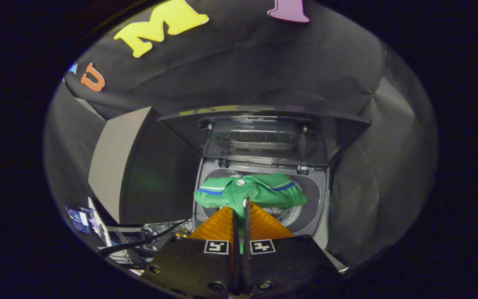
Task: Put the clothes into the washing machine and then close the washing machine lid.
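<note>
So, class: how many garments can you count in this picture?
1. A green polo shirt is pinched between the shut fingers of the gripper, hanging over the open drum of the washing machine, whose lid stands raised. Others may lie hidden inside the drum.

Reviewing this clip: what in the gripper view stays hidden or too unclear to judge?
- Washing machine drum: mostly hidden behind the green shirt held in the gripper.
- Shirt's lower part: hidden between and behind the fingers.
- Raised lid: underside details blurred.
- Cables and clutter beside the machine: too small and dark.
</note>
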The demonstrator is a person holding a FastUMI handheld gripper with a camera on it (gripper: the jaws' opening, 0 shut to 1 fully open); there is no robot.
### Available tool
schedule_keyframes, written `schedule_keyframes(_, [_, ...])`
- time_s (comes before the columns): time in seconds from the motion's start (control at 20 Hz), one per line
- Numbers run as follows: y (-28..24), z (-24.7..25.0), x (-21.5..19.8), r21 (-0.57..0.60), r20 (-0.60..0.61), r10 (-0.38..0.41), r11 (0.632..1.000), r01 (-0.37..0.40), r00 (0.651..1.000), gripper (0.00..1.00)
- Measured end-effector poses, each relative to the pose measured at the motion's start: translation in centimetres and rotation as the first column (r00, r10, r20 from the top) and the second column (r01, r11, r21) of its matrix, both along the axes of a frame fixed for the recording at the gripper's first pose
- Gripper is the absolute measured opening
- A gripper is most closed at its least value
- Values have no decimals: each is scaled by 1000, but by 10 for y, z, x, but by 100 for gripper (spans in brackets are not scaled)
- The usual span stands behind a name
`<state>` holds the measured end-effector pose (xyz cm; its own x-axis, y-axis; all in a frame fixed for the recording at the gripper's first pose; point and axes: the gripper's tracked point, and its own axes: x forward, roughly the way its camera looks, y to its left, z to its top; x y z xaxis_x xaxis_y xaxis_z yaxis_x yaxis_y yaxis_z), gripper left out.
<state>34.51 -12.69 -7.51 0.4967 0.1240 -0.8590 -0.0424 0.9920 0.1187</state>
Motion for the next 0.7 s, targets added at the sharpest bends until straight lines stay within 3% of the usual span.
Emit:
schedule_keyframes(0.3, [2, -58, 12, -5, 18, -29, 1000, 29, 999, 6])
schedule_keyframes(0.7, [1, -138, 21, 44, -4, -145, 988, 145, 989, 5])
